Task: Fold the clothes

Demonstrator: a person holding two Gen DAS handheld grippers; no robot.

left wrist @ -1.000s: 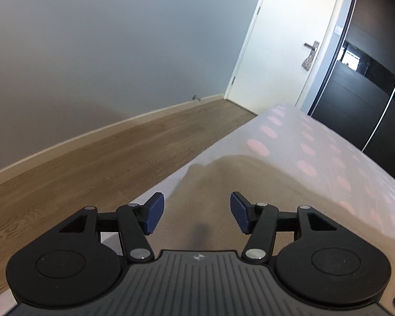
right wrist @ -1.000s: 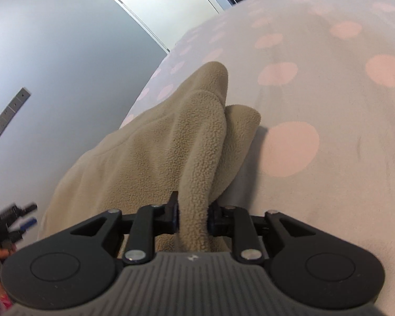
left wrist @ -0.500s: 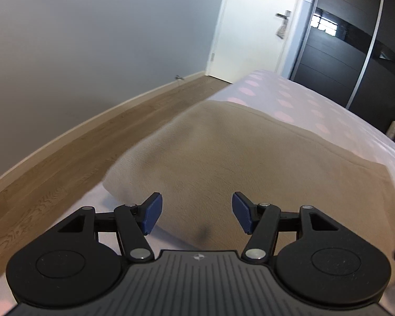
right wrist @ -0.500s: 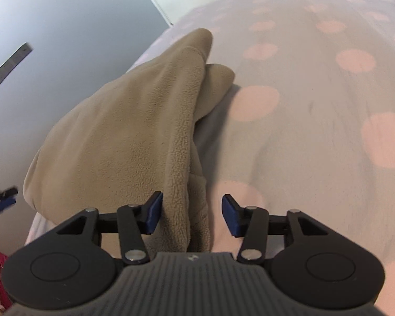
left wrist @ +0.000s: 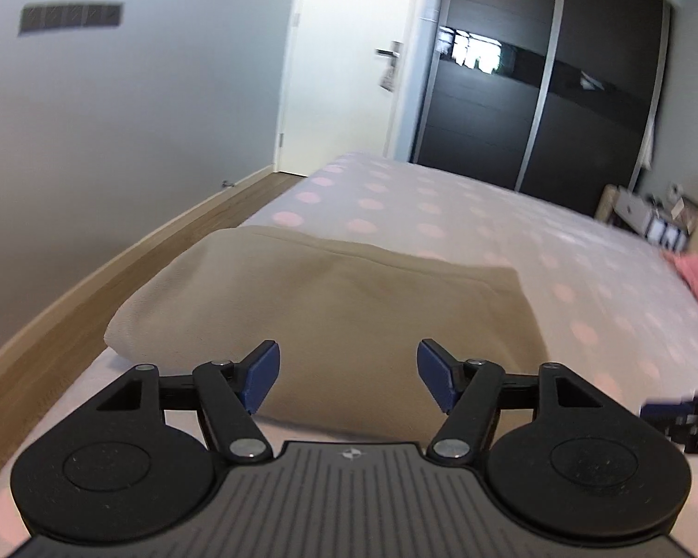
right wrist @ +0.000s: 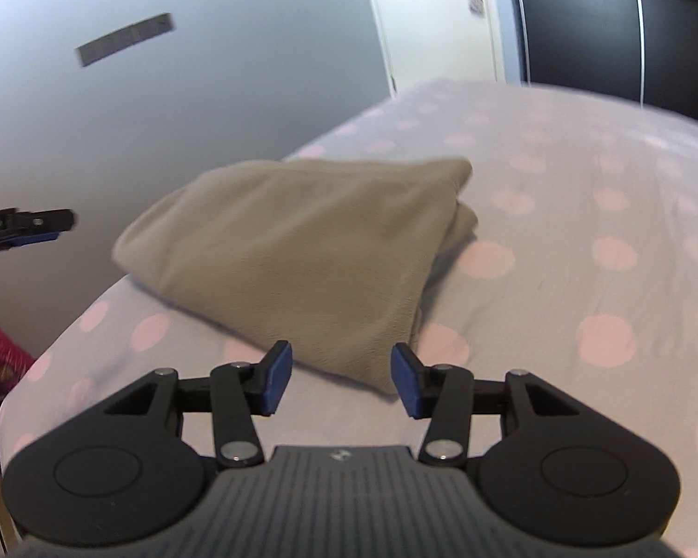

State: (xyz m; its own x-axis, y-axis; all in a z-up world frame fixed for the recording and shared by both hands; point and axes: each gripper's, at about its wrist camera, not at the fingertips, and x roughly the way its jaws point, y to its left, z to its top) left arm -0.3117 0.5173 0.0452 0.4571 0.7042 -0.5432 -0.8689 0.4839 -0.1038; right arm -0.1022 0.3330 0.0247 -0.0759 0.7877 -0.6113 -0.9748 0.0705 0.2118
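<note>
On the polka-dot bed (right wrist: 581, 214), near its edge, the beige fleece (right wrist: 302, 251) lies folded. My right tool (right wrist: 340, 374) has let go of its hem, my left tool (left wrist: 349, 374) has just spread wider, and both hang empty before it. I judge this fold done.

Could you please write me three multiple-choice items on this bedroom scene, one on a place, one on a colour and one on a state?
1. Where does the folded garment lie?
A. on the wooden floor
B. on the bed, near its edge
C. in the wardrobe

2. What colour is the garment?
A. beige
B. navy
C. white

3. How is the right hand-held gripper?
A. shut on the garment
B. shut on nothing
C. open, holding nothing

Answers:
1 B, since the folded garment rests on the spotted bed cover beside the floor.
2 A, since its fleece is beige.
3 C, since the right hand-held gripper has its blue pads apart, clear of the cloth.
</note>
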